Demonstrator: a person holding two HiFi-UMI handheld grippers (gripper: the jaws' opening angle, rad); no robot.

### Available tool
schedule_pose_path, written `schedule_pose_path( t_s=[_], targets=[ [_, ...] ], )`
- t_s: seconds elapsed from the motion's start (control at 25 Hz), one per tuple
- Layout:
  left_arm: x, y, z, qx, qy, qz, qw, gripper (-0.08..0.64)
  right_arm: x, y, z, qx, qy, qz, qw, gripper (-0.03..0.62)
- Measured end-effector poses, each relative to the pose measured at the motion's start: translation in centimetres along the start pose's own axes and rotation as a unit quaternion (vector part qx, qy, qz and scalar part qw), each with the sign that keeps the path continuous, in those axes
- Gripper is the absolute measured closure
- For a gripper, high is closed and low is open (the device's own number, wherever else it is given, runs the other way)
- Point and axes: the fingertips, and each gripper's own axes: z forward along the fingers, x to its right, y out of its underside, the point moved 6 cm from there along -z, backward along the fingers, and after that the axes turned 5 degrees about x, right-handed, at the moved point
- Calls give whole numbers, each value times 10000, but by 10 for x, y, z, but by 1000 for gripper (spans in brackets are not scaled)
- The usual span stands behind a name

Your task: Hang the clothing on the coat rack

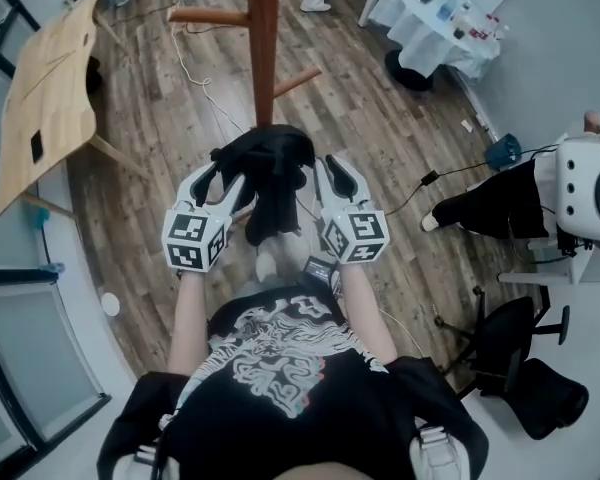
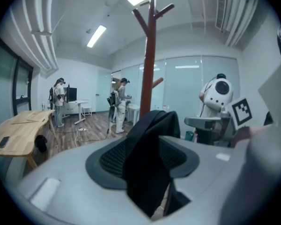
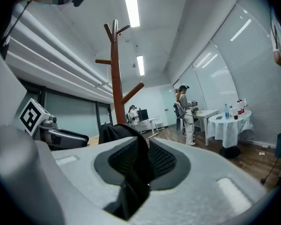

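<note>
Left claw (image 1: pixel 223 181), right claw (image 1: pixel 332 174) on clothing (image 1: pixel 271 164)

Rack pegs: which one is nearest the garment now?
The low peg slanting right off the pole, just beyond the black garment. The other peg points left, higher up.

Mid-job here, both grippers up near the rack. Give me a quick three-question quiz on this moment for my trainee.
1. True or false: the black garment already hangs on a peg of the coat rack.
2. Which is shut on the garment? A) the left gripper only B) the right gripper only C) both
3. Fill in: in the head view, the wooden table lies to the rack's ____.

Key: 1 false, the grippers hold it off the pegs; 2 C; 3 left.
</note>
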Motion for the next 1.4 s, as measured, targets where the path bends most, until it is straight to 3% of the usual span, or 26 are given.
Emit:
schedule_pose_path(
  t_s=[0.04, 0.16, 0.2, 0.32, 0.76, 1.2, 1.4],
  targets=[
    [6, -3, -5, 144, -17, 15, 9999, 360, 0, -1, -6, 20, -31, -5, 10000, 522],
    [25, -10, -23, 475, -37, 36, 9989, 571, -4, -5, -29, 75, -107, -168, 9998, 543],
    [33, -11, -28, 523, 38, 16, 9986, 571, -5, -6, -37, 78, -154, -255, 9995, 594],
    [62, -10, -39, 574, 250, -106, 9980, 571, -4, -8, -63, 7, -258, -401, 9989, 594],
    [157, 12, -109, 537, -156, 26, 9984, 571, -7, -14, -183, 29, -315, -435, 9986, 594],
    [199, 27, -187, 648, -700, 116, 9954, 571, -36, -12, -250, 47, -793, -275, 9965, 594],
    [208, 28, -206, 659, -660, 110, 9956, 571, -53, -14, -263, 102, -938, -169, 9954, 594]
  ],
)
